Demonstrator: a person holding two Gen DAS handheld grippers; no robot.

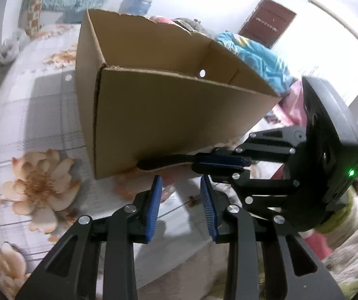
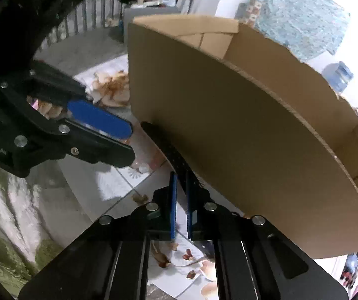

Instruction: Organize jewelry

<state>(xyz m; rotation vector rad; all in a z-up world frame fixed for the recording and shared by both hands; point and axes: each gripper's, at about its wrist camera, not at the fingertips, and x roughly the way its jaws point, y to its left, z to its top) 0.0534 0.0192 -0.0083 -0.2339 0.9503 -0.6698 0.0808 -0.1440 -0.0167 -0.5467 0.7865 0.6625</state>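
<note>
Blue-padded fingers of the left gripper [image 1: 181,187] fill the near edge of the left wrist view, standing apart with nothing between them: released. Beyond them, on the flower-printed cloth [image 1: 38,182], a dark strap [image 1: 164,161] lies flat along the near foot of the open cardboard box [image 1: 179,115], touching or just beside its wall. The right gripper [image 1: 204,162] reaches in from the right at cloth level, its blue pads clenched on the strap's right end. A small round hole shows in the box's far inner wall. Bright fabric is heaped behind the box, and a dark red door [image 1: 266,22] stands in the far white wall. Right wrist view: the right gripper [image 2: 181,182] sits near the lens, pads drawn almost together with the perforated dark strap [image 2: 169,150] pinched between them; the strap curves away to the far left along the box's [image 2: 241,137] base. The left gripper [image 2: 119,135] comes in from the left, near the strap's far tip but apart from it. A blue water bottle [image 2: 338,75] stands far right, behind the box.
</note>
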